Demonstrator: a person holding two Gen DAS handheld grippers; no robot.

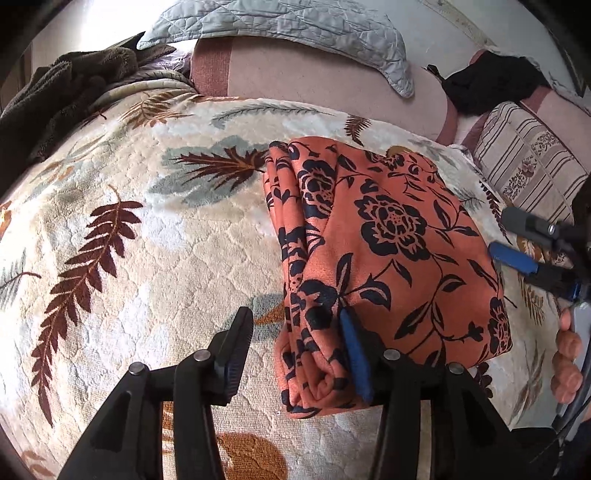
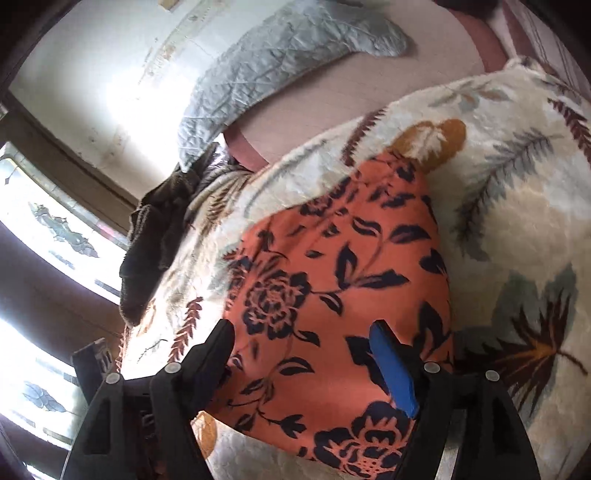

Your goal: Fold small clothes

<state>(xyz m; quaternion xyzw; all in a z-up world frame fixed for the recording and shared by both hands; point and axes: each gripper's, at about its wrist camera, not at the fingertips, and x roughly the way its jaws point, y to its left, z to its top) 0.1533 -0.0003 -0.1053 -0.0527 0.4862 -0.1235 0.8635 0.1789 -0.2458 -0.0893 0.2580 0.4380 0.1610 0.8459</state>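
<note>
An orange cloth with a dark floral print (image 1: 384, 258) lies folded into a thick rectangle on a cream leaf-patterned blanket (image 1: 147, 258). My left gripper (image 1: 295, 332) is open at the folded cloth's near left edge; its blue-padded right finger (image 1: 356, 354) rests on the cloth and its left finger (image 1: 236, 347) is over the blanket. My right gripper (image 2: 306, 350) is open and hovers over the same cloth (image 2: 332, 277), touching nothing. It also shows at the right edge of the left wrist view (image 1: 524, 240).
A grey quilted cover (image 1: 295, 29) and a pink mattress (image 1: 314, 77) lie beyond the blanket. A dark brown garment (image 1: 66, 92) sits far left, a black item (image 1: 491, 85) and a striped pillow (image 1: 528, 166) far right. A window (image 2: 48, 229) is beside the bed.
</note>
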